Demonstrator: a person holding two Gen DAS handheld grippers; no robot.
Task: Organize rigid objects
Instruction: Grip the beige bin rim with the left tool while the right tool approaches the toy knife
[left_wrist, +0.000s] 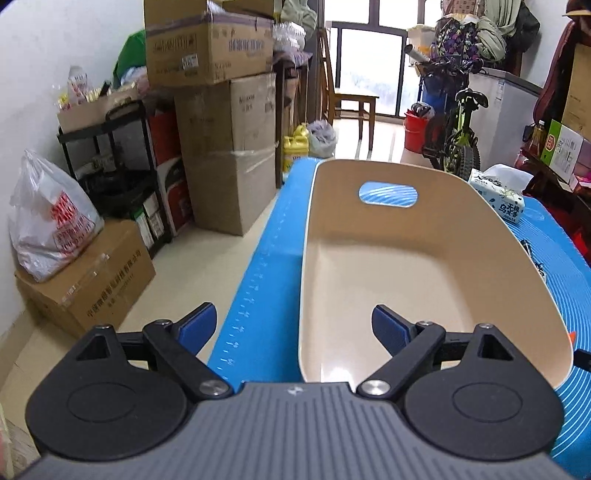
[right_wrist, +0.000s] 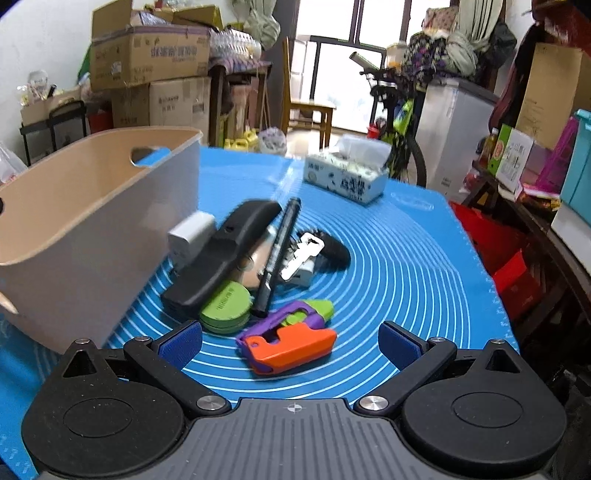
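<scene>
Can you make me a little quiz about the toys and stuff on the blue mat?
1. True or false: the beige bin has things inside.
2. Which thing lies nearest the right gripper? A) tissue pack B) orange and purple toy C) white charger
3. Fill in: the black marker leans across a pile on the blue ____.

Key: 1 false; 2 B; 3 mat.

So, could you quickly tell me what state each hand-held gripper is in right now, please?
Left hand-held gripper: open, holding nothing, over the basket.
Right hand-held gripper: open, holding nothing, near the orange toy.
</scene>
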